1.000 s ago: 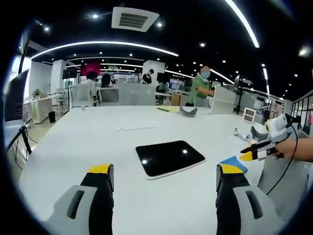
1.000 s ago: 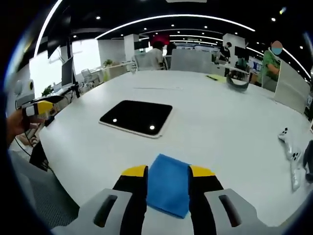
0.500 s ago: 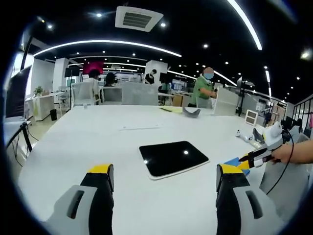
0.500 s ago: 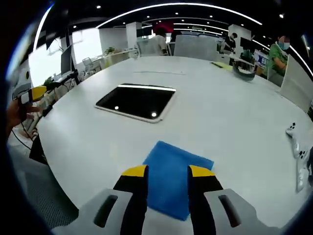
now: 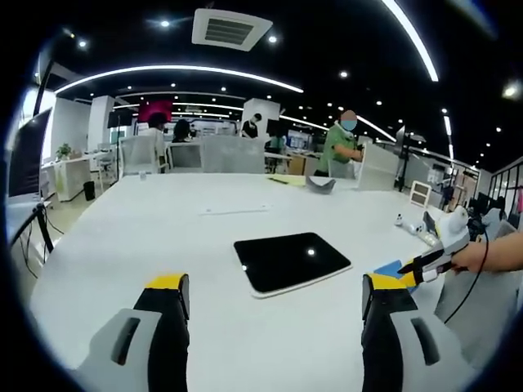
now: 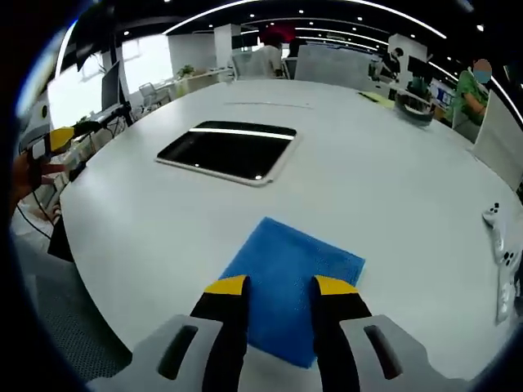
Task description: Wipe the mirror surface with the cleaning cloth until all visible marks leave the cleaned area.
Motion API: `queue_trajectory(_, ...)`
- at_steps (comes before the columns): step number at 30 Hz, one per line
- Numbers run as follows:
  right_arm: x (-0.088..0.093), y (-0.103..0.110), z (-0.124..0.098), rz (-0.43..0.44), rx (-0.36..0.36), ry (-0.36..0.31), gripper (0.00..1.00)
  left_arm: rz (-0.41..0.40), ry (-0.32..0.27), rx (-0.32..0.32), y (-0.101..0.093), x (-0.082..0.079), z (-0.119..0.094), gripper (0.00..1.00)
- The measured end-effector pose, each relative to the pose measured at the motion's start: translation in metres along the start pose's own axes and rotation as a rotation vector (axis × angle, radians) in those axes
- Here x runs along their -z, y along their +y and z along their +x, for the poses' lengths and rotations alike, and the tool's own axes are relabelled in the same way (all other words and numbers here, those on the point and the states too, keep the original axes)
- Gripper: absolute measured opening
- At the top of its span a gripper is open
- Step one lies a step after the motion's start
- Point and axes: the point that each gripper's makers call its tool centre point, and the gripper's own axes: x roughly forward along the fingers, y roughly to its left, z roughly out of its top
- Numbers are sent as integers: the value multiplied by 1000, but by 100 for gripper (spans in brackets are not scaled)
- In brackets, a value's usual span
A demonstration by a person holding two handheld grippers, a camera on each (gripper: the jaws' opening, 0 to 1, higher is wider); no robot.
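Note:
The mirror point(image 5: 292, 261) is a dark rectangle with a white rim, lying flat on the white table point(image 5: 147, 237) ahead of my left gripper point(image 5: 276, 286), which hovers open and holds nothing. To its right lies the blue cleaning cloth point(image 5: 388, 268), with my right gripper point(image 5: 425, 261) low over it in a person's hand point(image 5: 490, 255). In the right gripper view the cloth point(image 6: 294, 265) lies flat under my right gripper point(image 6: 280, 287), whose jaws stand apart over its near edge. The mirror point(image 6: 229, 151) is beyond it to the left. My left gripper point(image 6: 49, 140) shows at the far left.
A white controller point(image 6: 500, 245) lies near the table's right edge. A grey object point(image 5: 315, 184) sits at the far side, with chairs and people behind it. The table's rounded edge point(image 6: 106, 286) drops off to the left, close to the cloth. A monitor point(image 5: 24, 159) stands left.
The right gripper has come lower and closer over the blue cloth, which shows larger under its jaws. The left gripper has barely shifted. Mirror and cloth lie where they were.

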Motion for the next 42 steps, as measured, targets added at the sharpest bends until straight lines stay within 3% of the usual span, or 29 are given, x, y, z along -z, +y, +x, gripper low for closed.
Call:
queue_trajectory(14,1,2,1,-17,-8,4,23,4,1,3,-1,-1,-1,88)
queue_trajectory(27,0,12,2,-46,-43,7,5,7,-8,-6,2,-3,-6,88)
queue_trajectory(35,0,12,2,-57,-52,11,1,17,-1,-4,2,-1,-11,88)
queue_trajectory(42,-18,21,-4,-26,-65,-46,0,34,-3,-9,7,-3,-20,88)
